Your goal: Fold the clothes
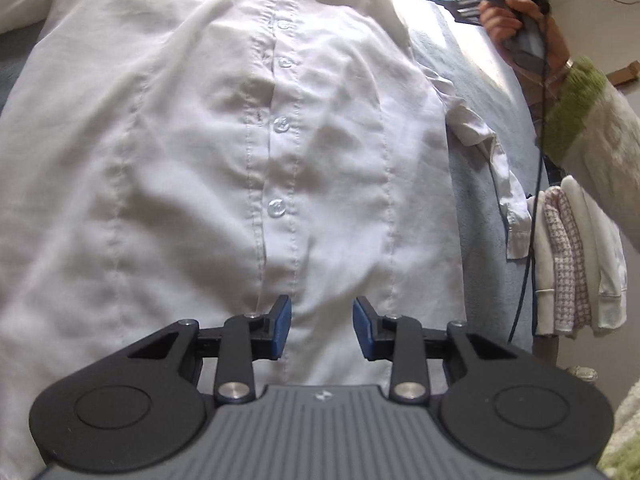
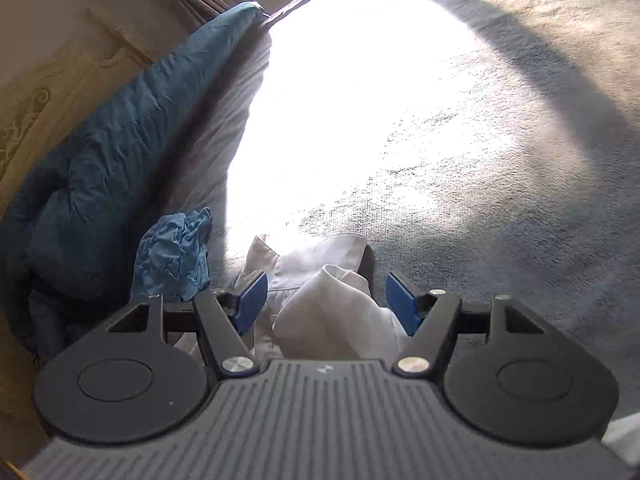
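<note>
Shirt [image 1: 240, 140] spread flat, grippers open

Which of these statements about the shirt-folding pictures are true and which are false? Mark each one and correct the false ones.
1. The white shirt lies spread out with its buttoned front facing up. True.
2. The left gripper is clamped on a blue cloth. False: its jaws stand apart above the shirt, with nothing pinched.
3. A crumpled light blue cloth lies beside the dark blue bedding. True.
4. The right gripper is shut tight. False: its jaws are open, with the shirt's fabric beneath them.
5. The stack of folded clothes sits at the shirt's right, past its sleeve. True.
</note>
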The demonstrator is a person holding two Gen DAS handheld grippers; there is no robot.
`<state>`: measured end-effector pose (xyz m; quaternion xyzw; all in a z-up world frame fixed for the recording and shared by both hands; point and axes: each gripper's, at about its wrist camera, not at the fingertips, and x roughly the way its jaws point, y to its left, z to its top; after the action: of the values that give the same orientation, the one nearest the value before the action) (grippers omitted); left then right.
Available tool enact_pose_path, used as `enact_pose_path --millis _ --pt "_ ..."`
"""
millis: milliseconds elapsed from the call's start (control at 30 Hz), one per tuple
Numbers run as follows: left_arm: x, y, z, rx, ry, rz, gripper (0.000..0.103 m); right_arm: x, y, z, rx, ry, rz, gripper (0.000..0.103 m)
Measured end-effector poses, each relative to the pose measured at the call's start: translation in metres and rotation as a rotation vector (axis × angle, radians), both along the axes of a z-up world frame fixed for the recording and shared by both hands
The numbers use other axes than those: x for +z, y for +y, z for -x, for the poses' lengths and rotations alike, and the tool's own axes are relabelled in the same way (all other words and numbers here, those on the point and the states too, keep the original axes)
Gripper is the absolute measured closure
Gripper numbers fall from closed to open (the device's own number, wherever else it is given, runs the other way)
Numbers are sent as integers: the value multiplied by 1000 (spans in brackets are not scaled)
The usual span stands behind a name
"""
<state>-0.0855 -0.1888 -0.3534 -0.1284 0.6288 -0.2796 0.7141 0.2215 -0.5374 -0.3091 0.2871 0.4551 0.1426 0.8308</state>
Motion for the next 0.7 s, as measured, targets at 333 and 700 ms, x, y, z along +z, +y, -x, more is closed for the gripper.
enact_pose_path --millis 333,700 --pt "-23 -14 3 -107 -19 -32 73 -68 34 -76 108 181 -139 67" --pt "-26 -11 3 -116 -14 -24 75 -34 88 -76 343 -342 286 101"
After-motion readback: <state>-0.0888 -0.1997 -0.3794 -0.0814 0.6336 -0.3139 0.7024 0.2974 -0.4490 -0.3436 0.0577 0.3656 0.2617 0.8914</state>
